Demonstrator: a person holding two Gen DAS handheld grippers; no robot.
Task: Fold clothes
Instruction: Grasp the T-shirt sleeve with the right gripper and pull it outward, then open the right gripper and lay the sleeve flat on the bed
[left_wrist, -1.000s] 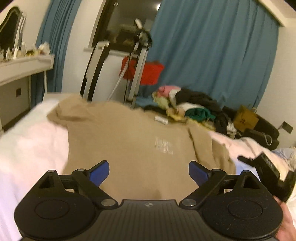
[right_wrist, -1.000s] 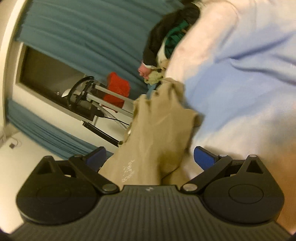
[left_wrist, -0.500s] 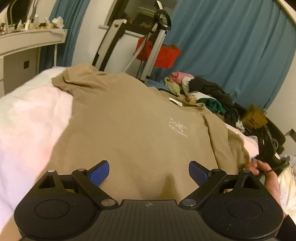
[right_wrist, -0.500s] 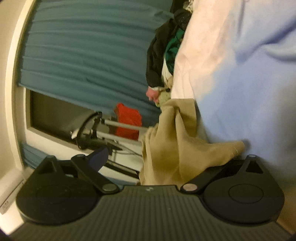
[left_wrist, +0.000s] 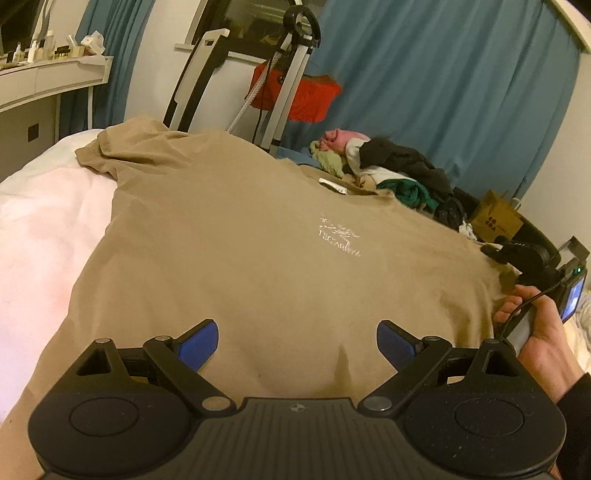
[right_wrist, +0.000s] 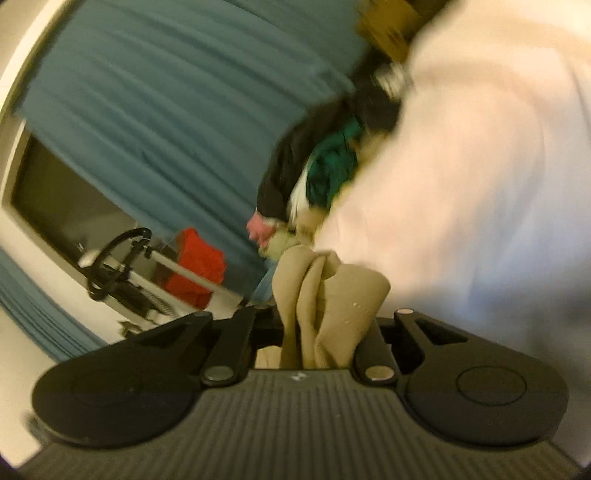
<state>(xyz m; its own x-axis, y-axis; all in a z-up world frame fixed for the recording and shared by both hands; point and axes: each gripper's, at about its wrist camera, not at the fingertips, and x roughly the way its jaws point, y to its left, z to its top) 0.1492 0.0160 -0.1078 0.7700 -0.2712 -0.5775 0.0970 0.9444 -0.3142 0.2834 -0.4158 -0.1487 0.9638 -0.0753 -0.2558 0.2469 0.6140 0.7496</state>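
Motion blur smears the clothes pile (right_wrist: 325, 173) and bed (right_wrist: 480, 184) in the right wrist view; bunched tan shirt (right_wrist: 328, 314) hides the right hand-held gripper (right_wrist: 317, 332) pads.

White-sheeted bed (left_wrist: 44, 206) under a spread tan T-shirt (left_wrist: 258, 258), apparently jumbled clothes pile (left_wrist: 399, 173) beyond

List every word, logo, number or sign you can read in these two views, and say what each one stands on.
"TECAR…": pale print under a small drawing on the chest of the tan T-shirt; the last letters are too blurred to read.
Dark dot logo with a word beside it on the brown paper bag: too small to read.
White neck label on the shirt: no legible text.
Right wrist view: too blurred; nothing readable.
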